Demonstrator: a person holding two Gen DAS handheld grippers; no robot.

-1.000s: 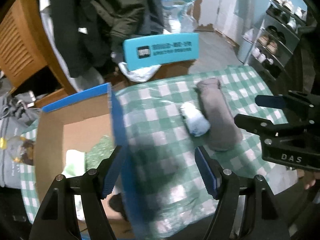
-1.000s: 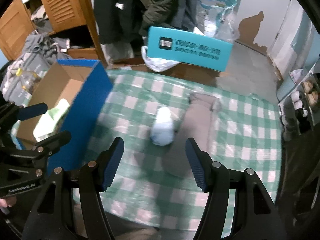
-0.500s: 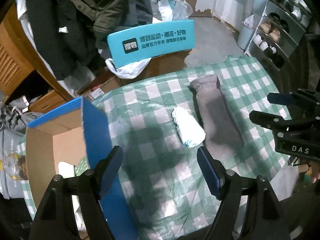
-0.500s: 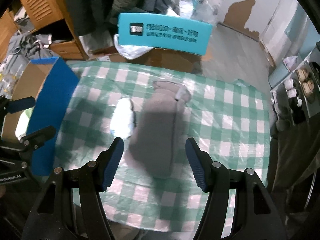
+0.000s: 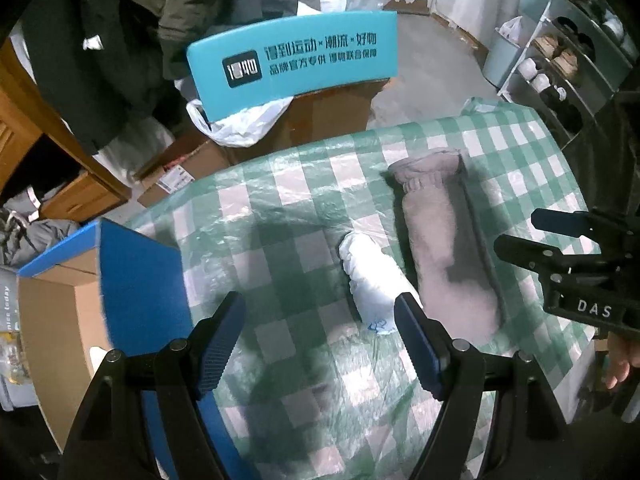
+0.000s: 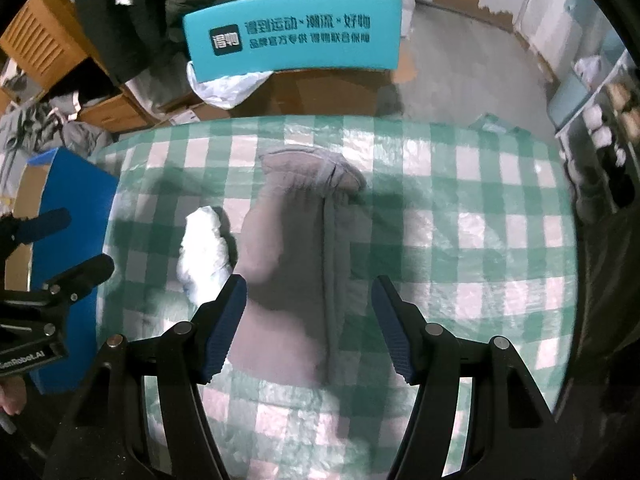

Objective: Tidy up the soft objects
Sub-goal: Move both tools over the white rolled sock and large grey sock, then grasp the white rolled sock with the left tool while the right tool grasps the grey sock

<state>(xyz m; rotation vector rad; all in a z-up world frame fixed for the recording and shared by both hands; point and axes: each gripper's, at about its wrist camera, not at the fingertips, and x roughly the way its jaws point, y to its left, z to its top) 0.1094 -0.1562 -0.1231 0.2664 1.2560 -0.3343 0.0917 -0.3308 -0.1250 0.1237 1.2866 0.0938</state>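
A long grey folded garment (image 5: 444, 248) (image 6: 296, 256) lies on the green checked tablecloth (image 5: 288, 208) (image 6: 460, 216). A small white rolled cloth (image 5: 374, 280) (image 6: 204, 244) lies just left of it. My left gripper (image 5: 318, 340) is open and empty, above the cloth's near end. My right gripper (image 6: 308, 320) is open and empty, straddling the grey garment's near end; it also shows in the left wrist view (image 5: 560, 240). A blue-sided cardboard box (image 5: 132, 280) (image 6: 68, 216) stands at the table's left.
A teal chair back (image 5: 296, 60) (image 6: 292, 40) with Chinese print stands behind the table. Brown cartons and a white plastic bag (image 5: 240, 124) lie on the floor. Dark coats (image 5: 120, 20) hang at the back left. A shoe rack (image 5: 568, 60) stands on the right.
Both grippers moved right, away from the box and toward the cloths. The right gripper went from over the white roll to over the grey garment. Both stayed open.
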